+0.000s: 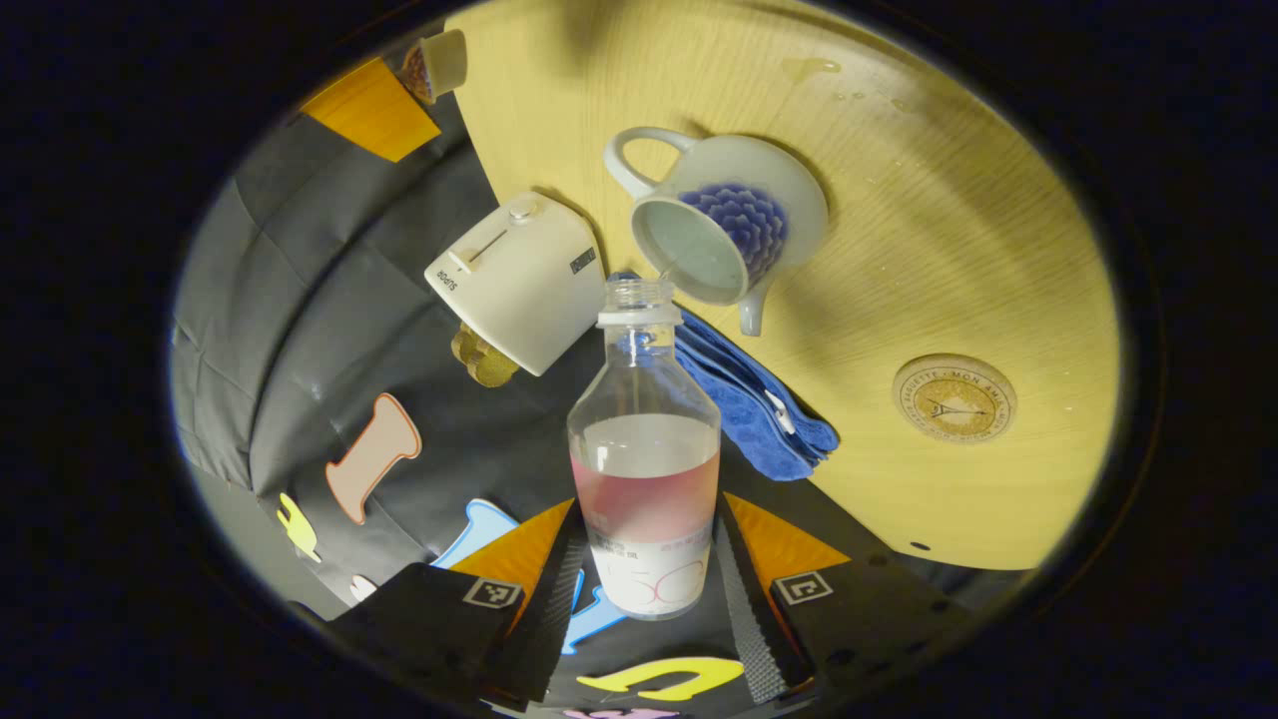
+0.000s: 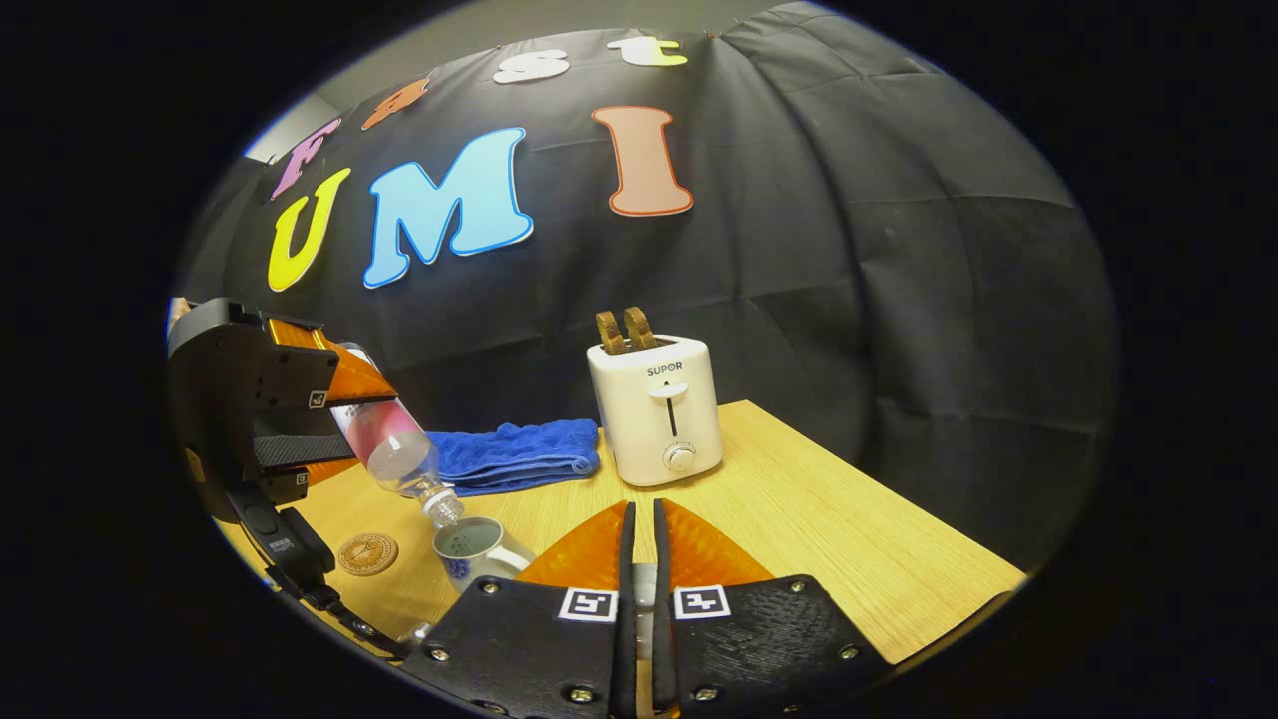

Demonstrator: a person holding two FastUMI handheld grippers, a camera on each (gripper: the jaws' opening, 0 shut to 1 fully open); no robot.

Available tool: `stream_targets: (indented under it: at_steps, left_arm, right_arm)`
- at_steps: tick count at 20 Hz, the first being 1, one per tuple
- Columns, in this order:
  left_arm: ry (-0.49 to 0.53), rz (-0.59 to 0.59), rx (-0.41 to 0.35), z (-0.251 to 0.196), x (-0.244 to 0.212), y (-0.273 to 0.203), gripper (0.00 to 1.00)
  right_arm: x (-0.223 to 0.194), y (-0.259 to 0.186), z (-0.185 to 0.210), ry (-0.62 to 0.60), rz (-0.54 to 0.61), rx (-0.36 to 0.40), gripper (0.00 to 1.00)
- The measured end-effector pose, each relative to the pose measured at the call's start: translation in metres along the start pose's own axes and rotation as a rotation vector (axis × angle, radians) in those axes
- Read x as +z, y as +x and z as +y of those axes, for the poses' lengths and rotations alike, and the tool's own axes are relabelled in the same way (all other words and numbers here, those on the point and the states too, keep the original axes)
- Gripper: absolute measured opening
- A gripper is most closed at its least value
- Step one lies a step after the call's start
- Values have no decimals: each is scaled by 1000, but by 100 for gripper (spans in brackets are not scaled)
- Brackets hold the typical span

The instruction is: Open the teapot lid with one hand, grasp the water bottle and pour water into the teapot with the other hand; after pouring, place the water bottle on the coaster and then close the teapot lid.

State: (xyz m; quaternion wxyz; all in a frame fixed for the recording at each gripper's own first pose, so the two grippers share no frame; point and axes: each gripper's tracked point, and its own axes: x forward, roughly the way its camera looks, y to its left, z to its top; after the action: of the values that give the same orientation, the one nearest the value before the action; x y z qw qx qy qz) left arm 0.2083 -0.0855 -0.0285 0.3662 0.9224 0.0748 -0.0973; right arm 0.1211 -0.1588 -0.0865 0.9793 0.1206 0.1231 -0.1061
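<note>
The left tongs (image 1: pixel 649 589) are pinching the water bottle (image 1: pixel 644 469) by its lower part, one finger on each side. The bottle is tipping, and its open mouth is sitting just over the rim of the teapot (image 1: pixel 724 225). The teapot is standing open on the desk (image 1: pixel 949 220). In the right gripper view a thin stream is showing at the bottle's mouth, going into the pot. Pink water is filling the bottle's lower half.

The right tongs (image 2: pixel 639 589) are pressed nearly together, and something small and pale is sitting in the thin gap between them. I cannot tell for sure what it is.

The round coaster (image 1: pixel 954 397) is lying flat on the desk, well apart from the teapot, with bare wood all around it. A blue towel (image 1: pixel 754 394) is lying folded just beside the teapot, near the desk's back edge. A white toaster (image 1: pixel 519 280) is standing next to the towel, also close to that edge. In the right gripper view, the desk is open and bare on the side past the toaster, out to its corner.
</note>
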Motion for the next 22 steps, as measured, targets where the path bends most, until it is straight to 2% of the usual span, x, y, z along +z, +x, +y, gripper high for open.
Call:
stream_targets:
  at_steps: [2,6,8,12,15,18,22]
  left_arm:
    - [-87,-19,-26,-8,2,0,84]
    - [-331,-39,-67,-33,-8,3,84]
    - [-466,-57,-56,-38,-16,-3,84]
    - [-750,-69,-67,-56,-30,-13,84]
    - [-961,-78,-42,-63,-39,-16,84]
    - [-1213,-76,-56,-78,-43,-22,84]
    - [-1518,-67,-37,-91,-46,-21,84]
  right_arm:
    - [3,-1,-5,4,-5,-12,6]
    - [6,-2,-13,17,-12,-37,6]
    - [4,-1,-14,17,-6,-41,6]
    - [2,-1,-9,0,-3,-38,6]
    - [1,-1,-3,-14,0,-27,6]
    - [-1,0,0,-24,4,-20,6]
    - [-4,0,4,-23,11,-9,6]
